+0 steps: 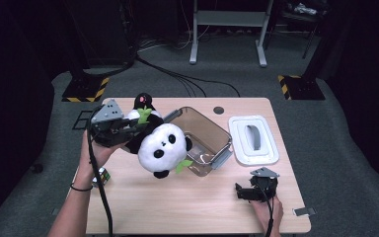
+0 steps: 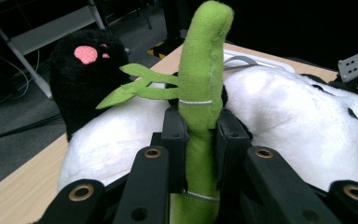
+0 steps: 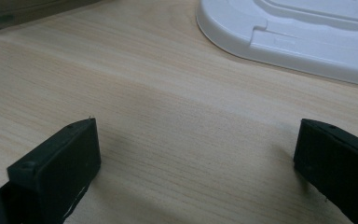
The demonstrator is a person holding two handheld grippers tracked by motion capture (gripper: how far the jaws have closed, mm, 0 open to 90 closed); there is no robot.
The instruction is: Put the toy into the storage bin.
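Observation:
A black-and-white plush panda (image 1: 160,145) hangs above the left half of the table, its head toward the clear brown box (image 1: 205,140). My left gripper (image 1: 131,126) is shut on the green bamboo stalk (image 2: 200,93) sewn to the panda's body (image 2: 279,116). The stalk runs up between the two black fingers (image 2: 175,140). One black paw with a pink pad (image 2: 86,53) sticks up behind it. My right gripper (image 1: 242,191) rests low over the table near the front right, open, with bare wood (image 3: 191,140) between its fingers (image 3: 58,172).
The open brown box has grey latches (image 1: 222,157) on its side. Its white lid (image 1: 253,139) lies flat to the right, also seen as the lid's edge (image 3: 289,32). A small coloured cube (image 1: 101,176) sits under the left wrist. A round hole (image 1: 219,110) marks the table's far edge.

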